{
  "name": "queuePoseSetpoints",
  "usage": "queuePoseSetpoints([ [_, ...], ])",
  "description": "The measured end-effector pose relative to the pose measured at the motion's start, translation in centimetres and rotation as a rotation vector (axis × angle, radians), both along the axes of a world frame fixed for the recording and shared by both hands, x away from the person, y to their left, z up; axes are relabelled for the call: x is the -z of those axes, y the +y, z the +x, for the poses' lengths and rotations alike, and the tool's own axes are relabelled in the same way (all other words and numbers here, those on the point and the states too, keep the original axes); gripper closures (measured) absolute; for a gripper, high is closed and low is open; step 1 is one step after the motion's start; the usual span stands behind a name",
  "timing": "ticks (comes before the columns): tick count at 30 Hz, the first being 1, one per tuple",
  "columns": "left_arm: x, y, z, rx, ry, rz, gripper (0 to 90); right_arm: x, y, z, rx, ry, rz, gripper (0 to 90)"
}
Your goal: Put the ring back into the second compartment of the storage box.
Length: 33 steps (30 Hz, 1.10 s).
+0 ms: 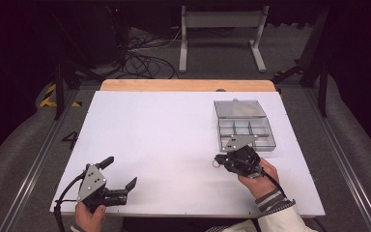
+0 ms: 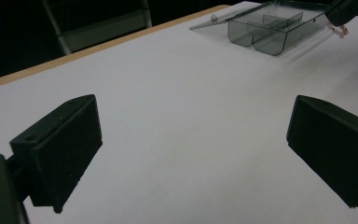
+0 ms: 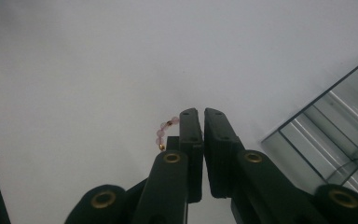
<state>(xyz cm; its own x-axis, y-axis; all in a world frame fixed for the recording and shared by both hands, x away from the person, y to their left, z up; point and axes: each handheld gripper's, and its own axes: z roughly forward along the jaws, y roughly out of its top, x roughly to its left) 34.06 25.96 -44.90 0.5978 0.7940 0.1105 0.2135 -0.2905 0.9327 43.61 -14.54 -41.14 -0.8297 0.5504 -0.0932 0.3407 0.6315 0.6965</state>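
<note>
White board covers the table (image 1: 174, 140) before us. Our left gripper (image 1: 121, 171) hovers near the front edge, jaws spread wide and empty. Our right gripper (image 1: 221, 159) is clenched on a pink bead bracelet (image 3: 164, 132), just beside the clear compartment box (image 1: 244, 126).

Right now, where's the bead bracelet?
Bead bracelet is pinched in the closed right gripper, at the table's right side, just near of the open compartment box.

Lab: floor cables (image 1: 140, 60), taped markings (image 1: 48, 95)
</note>
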Motion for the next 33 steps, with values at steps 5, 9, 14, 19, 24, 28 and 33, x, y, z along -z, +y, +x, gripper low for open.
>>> queuePoseSetpoints([
  [5,0.0,0.0,0.0,0.001,0.001,0.0,3.8,-0.5,-0.4,-0.1,0.031,-0.029,0.022,86.6],
  [9,0.0,0.0,0.0,0.002,0.001,0.001,3.8,-0.7,-0.6,-0.2,0.039,-0.054,0.031,86.6],
  [14,0.0,0.0,0.0,0.002,0.0,-0.001,3.8,-1.0,-0.9,-0.4,0.052,-0.077,0.042,86.6],
  [19,0.0,0.0,0.0,0.003,0.0,0.001,3.8,-1.2,-1.1,-0.4,0.062,-0.093,0.054,86.6],
  [24,0.0,0.0,0.0,0.002,0.001,0.0,3.8,-1.4,-1.3,-0.3,0.073,-0.095,0.054,86.6],
  [28,0.0,0.0,0.0,0.002,0.001,0.001,3.8,-1.8,-1.7,0.0,0.098,-0.103,0.053,86.6],
  [33,0.0,0.0,0.0,0.002,0.002,0.002,3.8,-2.4,-2.2,0.4,0.133,-0.112,0.063,86.6],
])
